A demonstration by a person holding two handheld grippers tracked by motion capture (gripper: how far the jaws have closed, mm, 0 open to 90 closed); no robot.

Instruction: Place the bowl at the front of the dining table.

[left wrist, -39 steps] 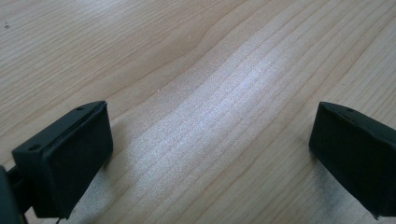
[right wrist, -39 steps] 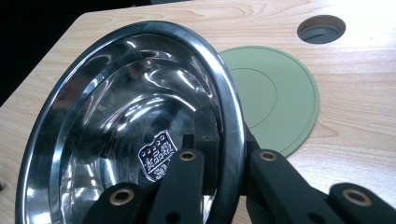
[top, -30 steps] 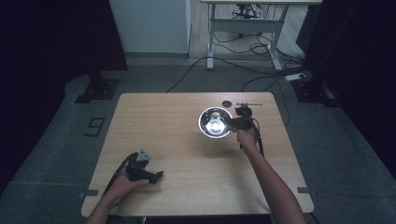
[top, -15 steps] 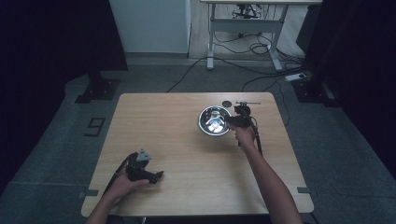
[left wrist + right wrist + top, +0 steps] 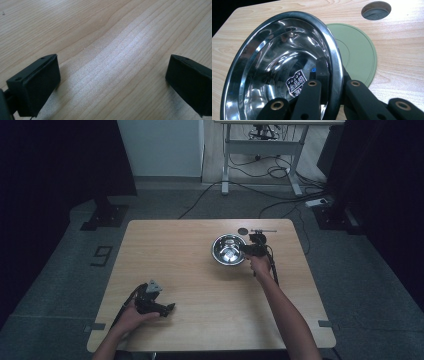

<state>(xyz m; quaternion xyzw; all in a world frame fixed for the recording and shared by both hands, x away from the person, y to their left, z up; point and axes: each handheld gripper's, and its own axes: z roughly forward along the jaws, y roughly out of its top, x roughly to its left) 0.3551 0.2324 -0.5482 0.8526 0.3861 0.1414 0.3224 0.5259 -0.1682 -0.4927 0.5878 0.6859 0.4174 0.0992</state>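
Note:
A shiny steel bowl (image 5: 228,249) sits at the back right of the wooden table (image 5: 190,270). My right gripper (image 5: 246,249) is shut on the bowl's right rim (image 5: 336,75), one jaw inside and one outside, and the bowl is tilted up off a round green mat (image 5: 357,55) that lies under it. Inside the bowl is a small printed label (image 5: 296,83). My left gripper (image 5: 169,308) rests near the front left of the table, held by a hand. Its jaws stand wide open over bare wood (image 5: 112,62) with nothing between them.
A round cable hole (image 5: 242,231) and a thin metal part (image 5: 264,230) lie at the table's back edge behind the bowl. The right gripper's cable (image 5: 273,265) trails along the forearm. Floor cables and a desk frame (image 5: 260,150) stand beyond the table.
The right gripper and bowl have shifted only very slightly. The left gripper has stayed where it was.

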